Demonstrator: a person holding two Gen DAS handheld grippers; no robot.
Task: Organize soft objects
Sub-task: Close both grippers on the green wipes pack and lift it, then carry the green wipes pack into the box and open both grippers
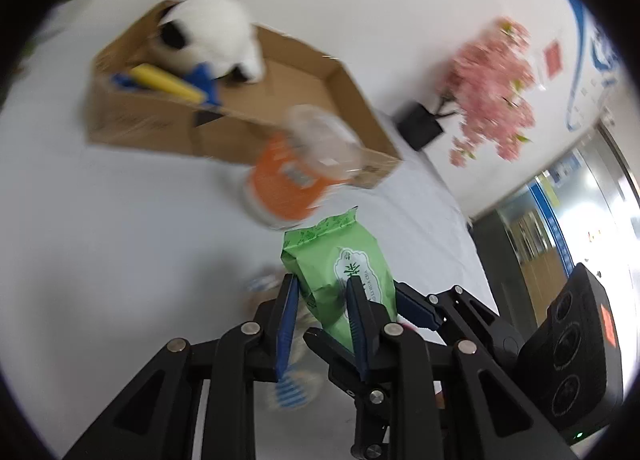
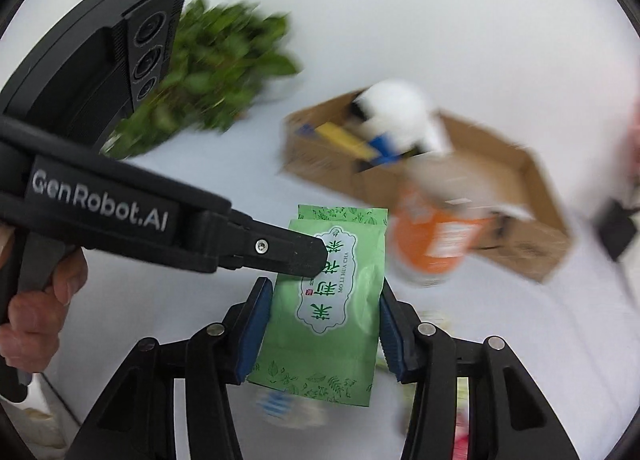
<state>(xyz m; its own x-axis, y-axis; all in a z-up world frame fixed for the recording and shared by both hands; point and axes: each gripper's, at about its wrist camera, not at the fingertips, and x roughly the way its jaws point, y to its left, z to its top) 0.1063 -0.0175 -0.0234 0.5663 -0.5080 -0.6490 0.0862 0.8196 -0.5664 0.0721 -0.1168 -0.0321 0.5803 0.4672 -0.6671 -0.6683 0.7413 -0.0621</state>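
You have both grippers clamped on one green tea pouch [image 2: 332, 300], which hangs lifted in front of the cardboard box [image 1: 352, 99], on your side of it. The right gripper [image 2: 324, 324] pinches the pouch across its width, its blue pads pressed on the two side edges. The left gripper [image 1: 322, 300] pinches the same pouch on a narrower part, jaws nearly together.

The biggest risk, as I judge it, is the two grips working against each other: if your hands drift apart or twist, the soft pouch could crumple, tear at a seam or slide out of one pair of pads.

Next, the orange-labelled clear container [image 1: 288, 183] stands just in front of the box, right between the pouch and the box. Carry the pouch low and you could knock it over.

Smaller still: the box already holds a white-and-black plush toy [image 1: 212, 39] and a yellow-and-blue item [image 1: 168, 83], so a careless drop on that side could land on them or on the rim.

Count, from large to small: one box, one plush toy, one container, one pouch, one yellow-and-blue item. Some small blurred packets lie under the pouch; I cannot count them.
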